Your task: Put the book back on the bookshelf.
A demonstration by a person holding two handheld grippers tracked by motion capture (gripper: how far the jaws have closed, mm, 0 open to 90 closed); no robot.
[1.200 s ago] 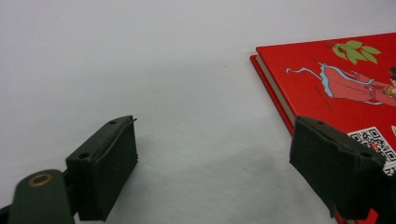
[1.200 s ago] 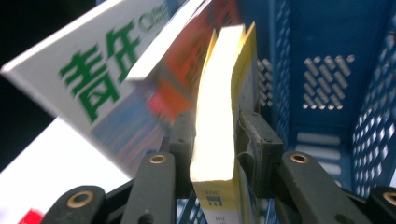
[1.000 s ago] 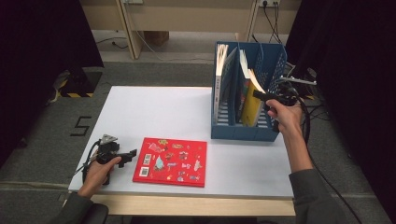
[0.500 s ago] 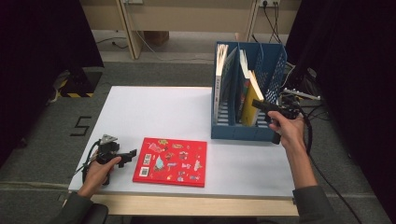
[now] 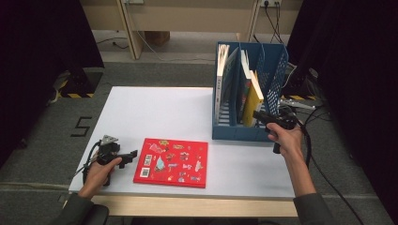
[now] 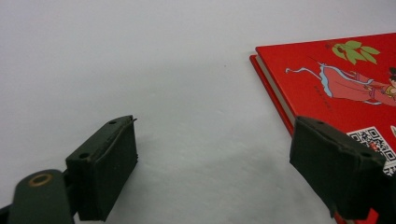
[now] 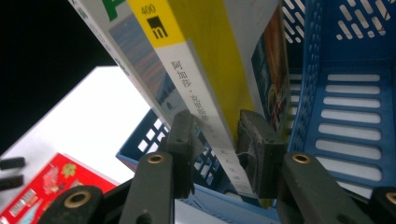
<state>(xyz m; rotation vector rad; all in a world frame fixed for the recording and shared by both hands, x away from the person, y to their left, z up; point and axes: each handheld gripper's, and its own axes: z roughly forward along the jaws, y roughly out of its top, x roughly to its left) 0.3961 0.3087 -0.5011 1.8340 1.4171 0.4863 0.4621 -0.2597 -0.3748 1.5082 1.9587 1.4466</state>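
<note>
a white table stands on grey floor. the right gripper, closing, pinches a yellow book in the blue rack, far right. the left gripper rests wide open beside a red book.

In the right gripper view, the yellow-covered book with the white spine is cut off by the top edge, its lower end is hidden behind the two black jaws, and the small characters printed down the spine are too blurred to be read. In the left gripper view, the flat red picture book is cropped by the right edge and partly covered by one jaw. In the high view, the lower parts of the books standing in the blue perforated plastic file rack are concealed by its front wall.
</note>
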